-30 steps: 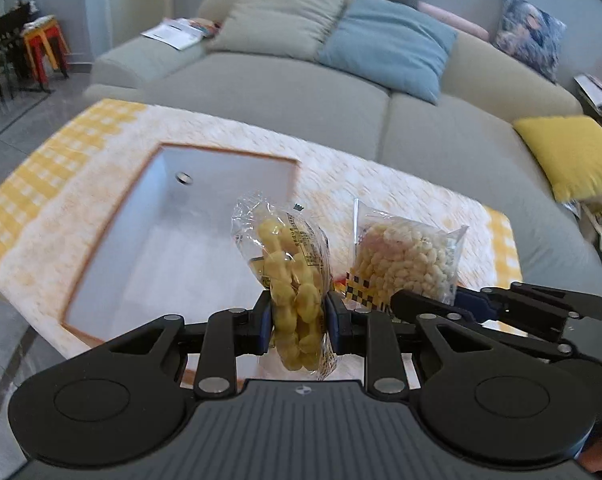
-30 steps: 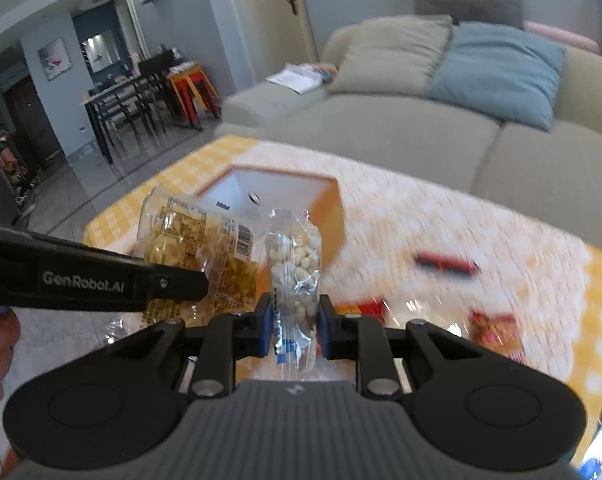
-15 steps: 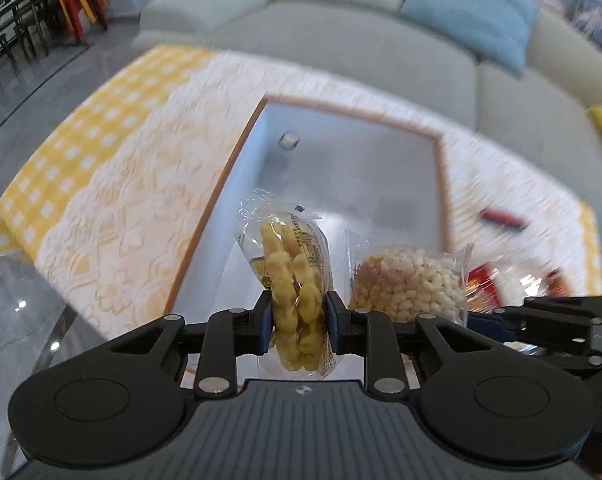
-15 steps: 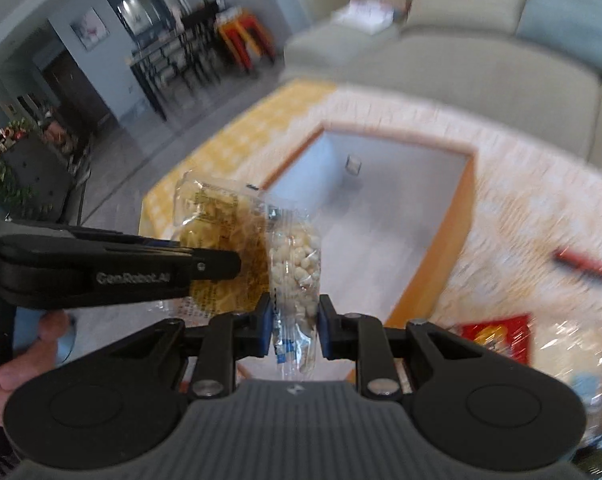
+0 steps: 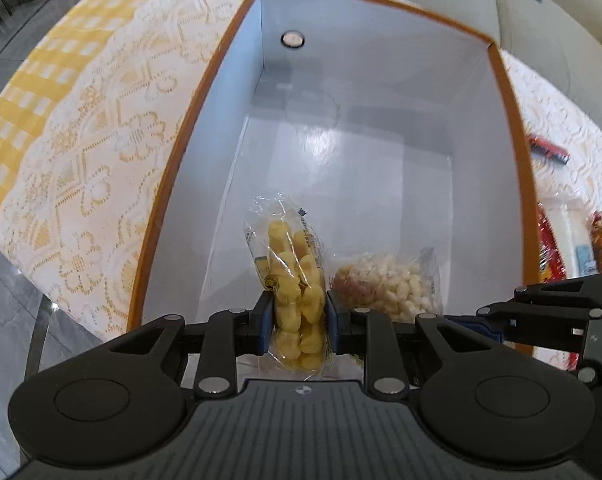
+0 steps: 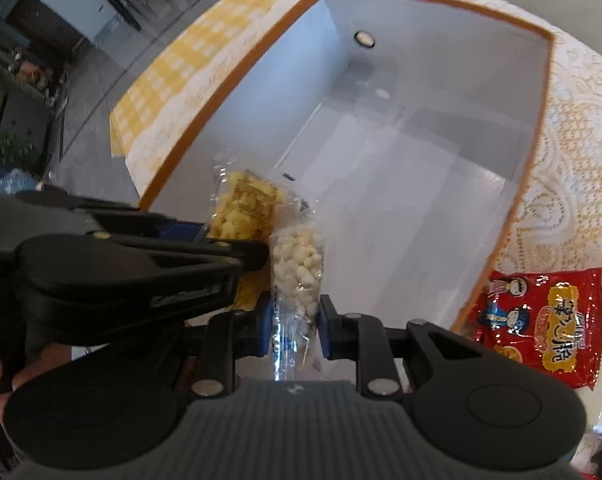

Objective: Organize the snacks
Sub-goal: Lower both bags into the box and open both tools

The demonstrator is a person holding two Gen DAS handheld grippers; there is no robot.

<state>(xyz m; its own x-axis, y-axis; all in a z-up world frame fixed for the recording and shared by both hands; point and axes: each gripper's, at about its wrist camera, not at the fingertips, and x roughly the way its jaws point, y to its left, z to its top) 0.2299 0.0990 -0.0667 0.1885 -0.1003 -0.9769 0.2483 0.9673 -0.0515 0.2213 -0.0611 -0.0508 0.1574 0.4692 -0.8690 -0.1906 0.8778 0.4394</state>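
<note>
My left gripper [image 5: 297, 316] is shut on a clear bag of yellow puffs [image 5: 291, 276] and holds it over the near end of the white box with orange rim [image 5: 513, 128]. My right gripper [image 6: 293, 316] is shut on a clear bag of white puffs [image 6: 297, 264] and holds it beside the first, also over the box's near end. The white puff bag shows in the left wrist view [image 5: 389, 286]; the yellow bag shows in the right wrist view [image 6: 245, 208]. The box [image 6: 541, 92] holds no snacks.
A red snack packet [image 6: 541, 324] lies on the lace-and-yellow-check tablecloth [image 5: 81, 168] right of the box. More red packets [image 5: 573, 240] and a small red bar [image 5: 549, 150] lie there too. The sofa stands behind the table.
Both grippers have moved forward and tilted down, from in front of the box to over its open near end, each still holding its bag.
</note>
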